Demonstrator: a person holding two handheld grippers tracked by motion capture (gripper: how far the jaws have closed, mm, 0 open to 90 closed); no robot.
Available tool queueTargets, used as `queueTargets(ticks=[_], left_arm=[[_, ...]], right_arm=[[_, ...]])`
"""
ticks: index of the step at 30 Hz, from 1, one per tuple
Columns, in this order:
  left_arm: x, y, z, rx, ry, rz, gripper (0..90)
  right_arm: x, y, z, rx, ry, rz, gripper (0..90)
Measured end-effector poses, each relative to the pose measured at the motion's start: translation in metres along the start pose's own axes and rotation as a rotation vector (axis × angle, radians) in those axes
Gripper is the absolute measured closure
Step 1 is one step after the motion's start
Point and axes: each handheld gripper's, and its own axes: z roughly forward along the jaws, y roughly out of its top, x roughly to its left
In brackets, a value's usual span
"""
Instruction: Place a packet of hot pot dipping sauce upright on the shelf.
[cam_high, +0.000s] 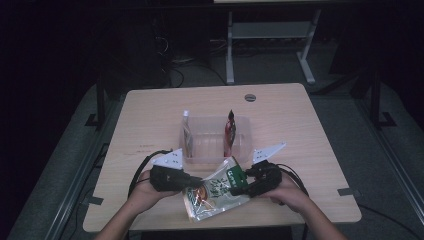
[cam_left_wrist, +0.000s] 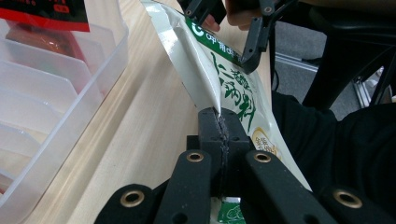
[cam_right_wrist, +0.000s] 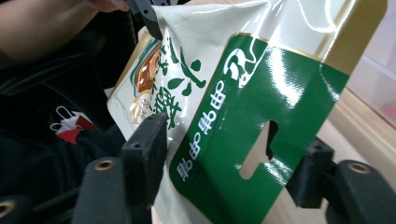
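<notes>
The green and white snack packet (cam_high: 216, 192) is hanging between the two grippers just above the near edge of the desk (cam_high: 150, 115), right in front of the clear plastic bin (cam_high: 243, 145). Its long axis is running from its bottom end, low and near the person, up to the green header end, which is tilting toward the bin's near wall.

The left gripper (cam_high: 192, 179) is pinching the packet's side edge. In the left gripper view its jaws are standing fully together with the thin foil seam (cam_left_wrist: 215, 105) caught between them, so this hand is carrying the packet.

The right gripper (cam_high: 240, 181) is sitting at the green header (cam_right_wrist: 243, 135) with the hang slot. In the right gripper view its jaws are straddling that header, one pad on each side, about half open. There is visible space at each pad, so they are not yet pressing on the packet.

What matters for the coming move is that the header end is the end nearest the bin, and the right jaws are already lying across it. The bin's empty slots are lying just beyond, between a packet standing at its left (cam_high: 187, 135) and a red one (cam_high: 230, 131) further right. Judging from this, the packet is likely needing to be stood on end and slid forward into a free slot.
</notes>
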Motion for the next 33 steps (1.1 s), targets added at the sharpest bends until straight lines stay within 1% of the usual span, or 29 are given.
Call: queueTargets(ticks=[2,7,8,11,13,16,20,21,25,29,33], left_arm=[[0.002,-0.001,0.000,-0.005,0.000,-0.004,90.0],[0.004,-0.003,-0.001,-0.004,0.004,-0.006,90.0],[0.004,-0.004,0.000,-0.011,0.004,-0.007,90.0],[0.005,-0.004,-0.001,-0.008,0.007,-0.007,90.0],[0.006,-0.004,-0.001,-0.010,0.010,-0.009,89.9],[0.007,-0.005,-0.001,-0.011,0.016,-0.002,89.9],[0.007,-0.005,-0.001,-0.017,0.027,-0.002,89.9],[0.008,-0.005,0.000,-0.018,0.028,-0.001,89.9],[0.008,-0.007,0.002,-0.010,0.036,0.001,89.8],[0.010,-0.008,0.004,-0.013,0.035,-0.003,89.6],[0.012,-0.009,0.004,-0.013,0.039,-0.006,88.8]], right_arm=[[0.001,0.001,-0.001,-0.013,0.011,-0.003,51.9],[0.003,0.002,-0.001,-0.021,0.034,-0.014,63.6],[0.004,0.002,-0.002,-0.024,0.037,-0.014,65.0],[0.003,0.002,-0.002,-0.037,0.058,-0.013,69.0],[0.004,0.003,-0.003,-0.041,0.061,-0.011,71.6],[0.004,0.003,-0.004,-0.042,0.065,-0.016,75.7],[0.006,0.004,-0.004,-0.047,0.059,-0.030,85.7],[0.007,0.005,-0.005,-0.049,0.066,-0.032,88.1],[0.010,0.006,-0.004,-0.043,0.067,-0.053,89.8],[0.010,0.006,-0.004,-0.044,0.073,-0.060,89.9],[0.011,0.006,-0.005,-0.052,0.064,-0.069,90.0]])
